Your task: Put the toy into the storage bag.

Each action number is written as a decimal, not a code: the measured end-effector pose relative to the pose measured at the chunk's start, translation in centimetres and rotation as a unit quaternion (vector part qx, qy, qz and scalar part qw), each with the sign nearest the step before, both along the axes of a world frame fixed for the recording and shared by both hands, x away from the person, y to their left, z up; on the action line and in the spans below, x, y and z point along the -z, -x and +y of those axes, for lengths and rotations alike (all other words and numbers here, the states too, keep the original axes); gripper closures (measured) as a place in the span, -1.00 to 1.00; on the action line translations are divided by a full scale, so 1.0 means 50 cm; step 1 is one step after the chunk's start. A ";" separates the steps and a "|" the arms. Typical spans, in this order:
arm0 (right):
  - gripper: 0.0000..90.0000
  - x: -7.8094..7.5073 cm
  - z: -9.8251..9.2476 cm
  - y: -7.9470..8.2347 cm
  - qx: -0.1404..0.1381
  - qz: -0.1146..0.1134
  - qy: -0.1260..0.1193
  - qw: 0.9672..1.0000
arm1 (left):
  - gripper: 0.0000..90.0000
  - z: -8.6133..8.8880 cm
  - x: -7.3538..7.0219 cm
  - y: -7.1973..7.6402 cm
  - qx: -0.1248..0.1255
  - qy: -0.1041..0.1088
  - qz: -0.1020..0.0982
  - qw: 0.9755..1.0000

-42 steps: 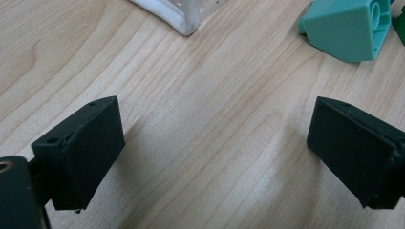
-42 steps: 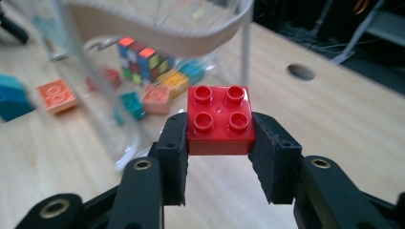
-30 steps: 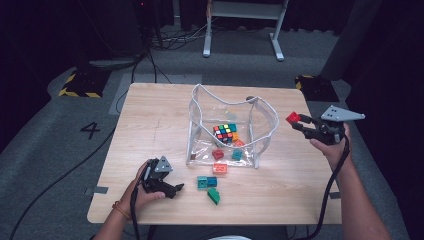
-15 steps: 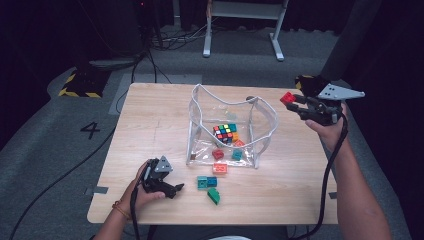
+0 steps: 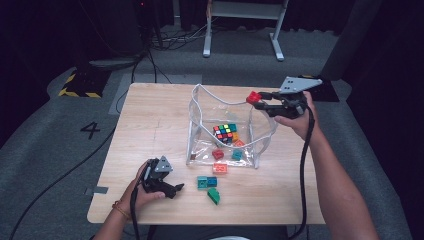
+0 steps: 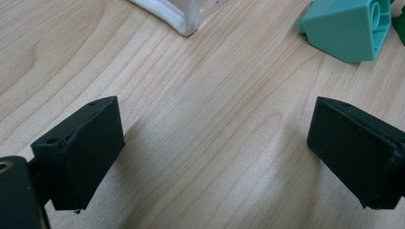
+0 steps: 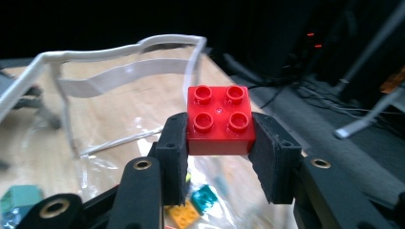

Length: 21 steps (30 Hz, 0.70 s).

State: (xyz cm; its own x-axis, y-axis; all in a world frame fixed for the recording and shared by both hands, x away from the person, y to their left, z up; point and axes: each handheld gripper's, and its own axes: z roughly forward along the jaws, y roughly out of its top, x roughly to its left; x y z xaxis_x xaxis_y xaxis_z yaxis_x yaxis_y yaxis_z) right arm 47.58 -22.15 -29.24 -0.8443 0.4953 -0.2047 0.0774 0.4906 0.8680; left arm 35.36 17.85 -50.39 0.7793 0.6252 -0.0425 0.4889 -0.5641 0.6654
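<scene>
Since the earlier frame the right gripper (image 5: 261,99) has carried its red brick (image 5: 253,97) up and inward from beyond the table's right edge, so it now hangs at the right rim of the clear bag (image 5: 197,125), while the left gripper (image 5: 176,188) has stayed put on the wooden table (image 5: 150,120). Inside the bag lie a colour cube (image 5: 225,133) and several small bricks; a teal brick (image 5: 206,182) and a green brick (image 5: 213,195) wait outside it, just in front. The right jaws pinch the red brick by its two sides, studs up; the left jaws stand spread wide over bare wood with nothing between them. To do this drop well, I judge the brick should travel a little further over the mouth before release, since the floppy rim could catch it and tip it out. The right gripper view shows the squareness of the grip on the red brick (image 7: 219,120), which the high view leaves too small to read; the left gripper view shows the teal brick (image 6: 341,28) lying ahead of the spread jaws.
</scene>
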 end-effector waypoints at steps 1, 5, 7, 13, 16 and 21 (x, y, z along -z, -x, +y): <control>0.32 0.001 0.013 -0.001 -0.009 0.002 0.006 1.000 | -0.88 0.000 0.000 0.000 0.000 0.000 0.000 1.000; 0.32 0.006 0.056 -0.005 -0.046 0.011 0.037 0.998 | -0.88 0.000 0.000 0.000 0.000 0.000 0.000 1.000; 0.32 0.011 0.077 -0.008 -0.052 0.021 0.056 0.997 | -0.88 0.000 0.000 0.000 0.000 0.000 0.000 1.000; 0.32 0.021 0.124 -0.021 -0.072 0.042 0.113 0.990 | -0.88 0.000 0.000 0.000 -0.001 0.000 0.000 1.000; 0.32 0.029 0.143 -0.028 -0.079 0.050 0.141 0.986 | -0.88 0.000 0.000 0.000 0.001 -0.002 0.000 1.000; 0.32 0.051 0.170 -0.041 -0.092 0.072 0.178 0.977 | -0.88 0.000 0.000 0.000 0.001 -0.002 -0.001 1.000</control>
